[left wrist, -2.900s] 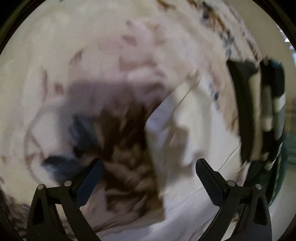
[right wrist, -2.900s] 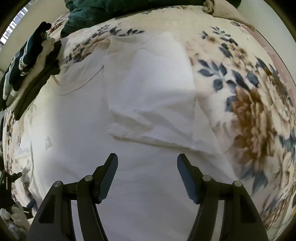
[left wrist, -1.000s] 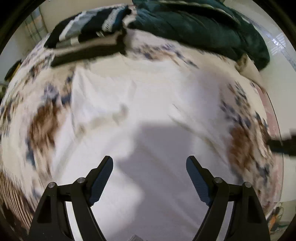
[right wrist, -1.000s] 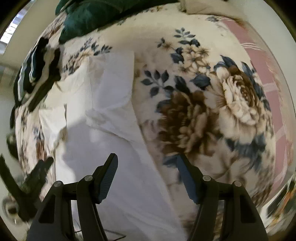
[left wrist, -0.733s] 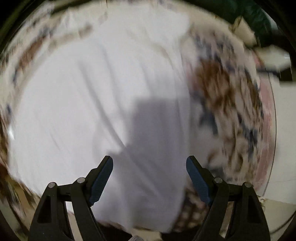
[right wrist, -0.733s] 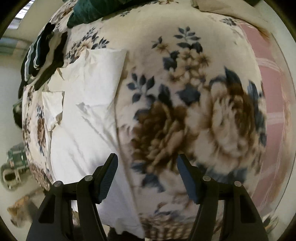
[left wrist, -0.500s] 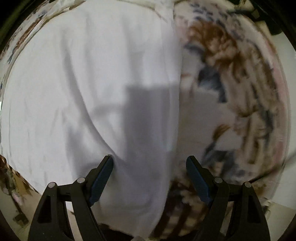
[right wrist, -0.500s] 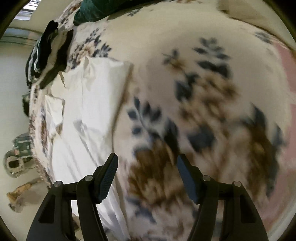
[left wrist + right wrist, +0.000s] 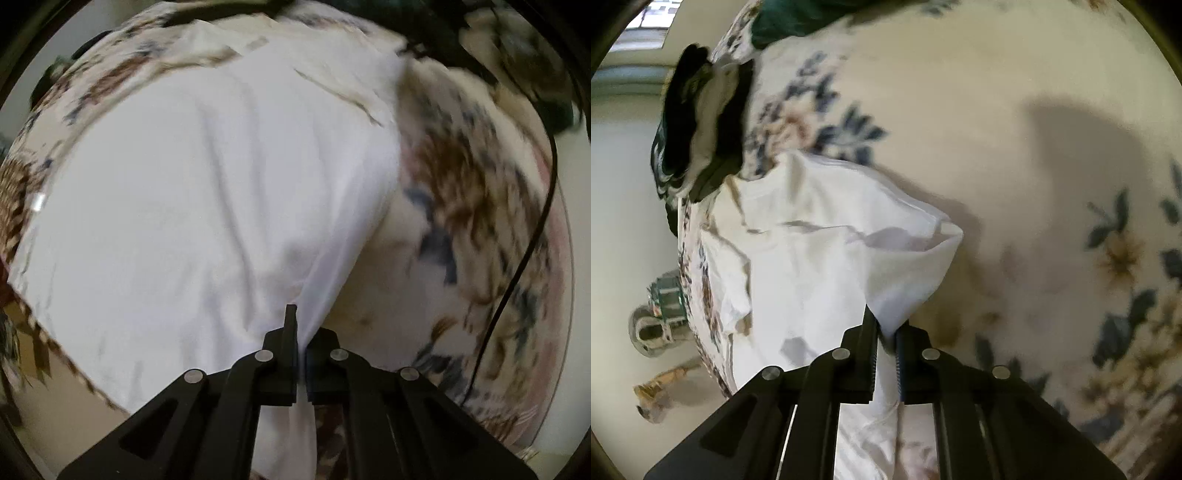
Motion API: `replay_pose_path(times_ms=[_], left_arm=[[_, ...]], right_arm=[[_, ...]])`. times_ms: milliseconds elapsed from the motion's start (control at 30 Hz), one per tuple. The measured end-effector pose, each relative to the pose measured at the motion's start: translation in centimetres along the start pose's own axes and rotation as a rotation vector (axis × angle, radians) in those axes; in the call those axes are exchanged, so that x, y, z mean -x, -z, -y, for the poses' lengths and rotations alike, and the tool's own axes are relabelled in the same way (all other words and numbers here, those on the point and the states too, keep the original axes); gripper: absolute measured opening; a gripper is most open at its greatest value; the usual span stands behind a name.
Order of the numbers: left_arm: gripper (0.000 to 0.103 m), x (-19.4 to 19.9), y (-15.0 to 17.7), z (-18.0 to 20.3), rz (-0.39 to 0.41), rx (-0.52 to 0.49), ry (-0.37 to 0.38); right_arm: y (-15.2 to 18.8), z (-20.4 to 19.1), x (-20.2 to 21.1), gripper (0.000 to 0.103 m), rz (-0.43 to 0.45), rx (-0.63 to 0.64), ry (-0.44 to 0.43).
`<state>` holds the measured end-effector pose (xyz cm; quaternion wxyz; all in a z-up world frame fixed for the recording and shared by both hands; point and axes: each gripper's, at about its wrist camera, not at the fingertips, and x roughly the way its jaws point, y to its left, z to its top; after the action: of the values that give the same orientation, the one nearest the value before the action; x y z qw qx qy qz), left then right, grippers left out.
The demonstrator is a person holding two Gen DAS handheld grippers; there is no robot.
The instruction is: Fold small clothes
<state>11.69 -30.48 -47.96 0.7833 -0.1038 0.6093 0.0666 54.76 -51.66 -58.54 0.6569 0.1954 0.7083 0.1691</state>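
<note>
Two grippers: left gripper (image 9: 301,354) and right gripper (image 9: 886,354) are clamped on white garment (image 9: 207,192), lower centre.
Handling: judged light, limp; best held at edges.

Floral-covered bed (image 9: 1015,110), pale wall (image 9: 624,177), window (image 9: 646,27) upper left.

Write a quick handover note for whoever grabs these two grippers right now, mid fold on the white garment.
Left gripper: shut on the white garment, pinching its right-hand edge.
Right gripper: shut on the same garment, with a lifted corner raised off the floral bedspread.
The rest of the garment lies spread on the bedspread; a dark folded pile sits at the far left.
Done: both grips taken.
Left: probably carry the held edge across, lay it flat, release.
</note>
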Motion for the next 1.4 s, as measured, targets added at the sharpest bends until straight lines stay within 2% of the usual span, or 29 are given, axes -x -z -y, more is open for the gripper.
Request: replay_pose_path(times_ms=[167, 333, 433, 667, 867, 1067, 1133, 1167, 1200, 1233, 1267, 1300, 1400], left_arm=[[0.001, 4.4, -2.0, -5.6, 0.039, 0.134, 0.037], [0.001, 6.1, -5.6, -13.0, 0.073, 0.225, 0.059], [0.001, 5.5, -7.4, -18.0, 0.066, 0.276, 0.078], [0.001, 0.6, -10.8, -28.0, 0.0, 0.323, 0.118], [0.001, -3.4, -11.8, -33.9, -0.073, 0.365, 0.16], [0.006, -6.2, -10.6, -36.9, -0.179, 0.403, 0.236], [0.008, -6.2, -10.1, -38.1, -0.206, 0.431, 0.296], [0.009, -5.9, -9.8, -38.9, -0.215, 0.44, 0.316], [0.019, -5.4, -9.7, -39.5, -0.214, 0.43, 0.3], [0.037, -5.0, -9.6, -39.9, -0.213, 0.416, 0.278], [0.044, -4.6, -9.4, -40.4, -0.212, 0.402, 0.256], [0.05, -4.0, -9.0, -41.0, -0.209, 0.398, 0.25], [0.05, -3.1, -8.3, -42.0, -0.214, 0.393, 0.269]], right_arm=[[-0.7, -5.9, 2.8, 0.007, -0.011, 0.086, 0.06], [-1.9, -15.4, 2.7, 0.006, -0.016, 0.197, 0.119], [-2.7, -22.7, -0.1, 0.006, -0.013, 0.246, 0.141], [-4.9, -34.4, -9.8, 0.006, -0.026, 0.299, 0.262], [-6.6, -37.9, -18.2, 0.005, -0.056, 0.286, 0.395], [-6.9, -38.3, -21.4, 0.006, -0.061, 0.224, 0.454], [-7.0, -38.2, -21.4, 0.009, -0.073, 0.185, 0.435], [-6.9, -38.3, -20.9, 0.017, -0.079, 0.175, 0.405], [-6.6, -38.4, -20.3, 0.03, -0.077, 0.172, 0.366], [-6.1, -38.7, -19.3, 0.039, -0.068, 0.18, 0.319], [-5.4, -39.0, -18.2, 0.056, -0.057, 0.193, 0.297], [-4.6, -39.2, -17.1, 0.059, -0.042, 0.207, 0.28], [-0.4, -39.1, -13.2, 0.061, -0.009, 0.243, 0.236]])
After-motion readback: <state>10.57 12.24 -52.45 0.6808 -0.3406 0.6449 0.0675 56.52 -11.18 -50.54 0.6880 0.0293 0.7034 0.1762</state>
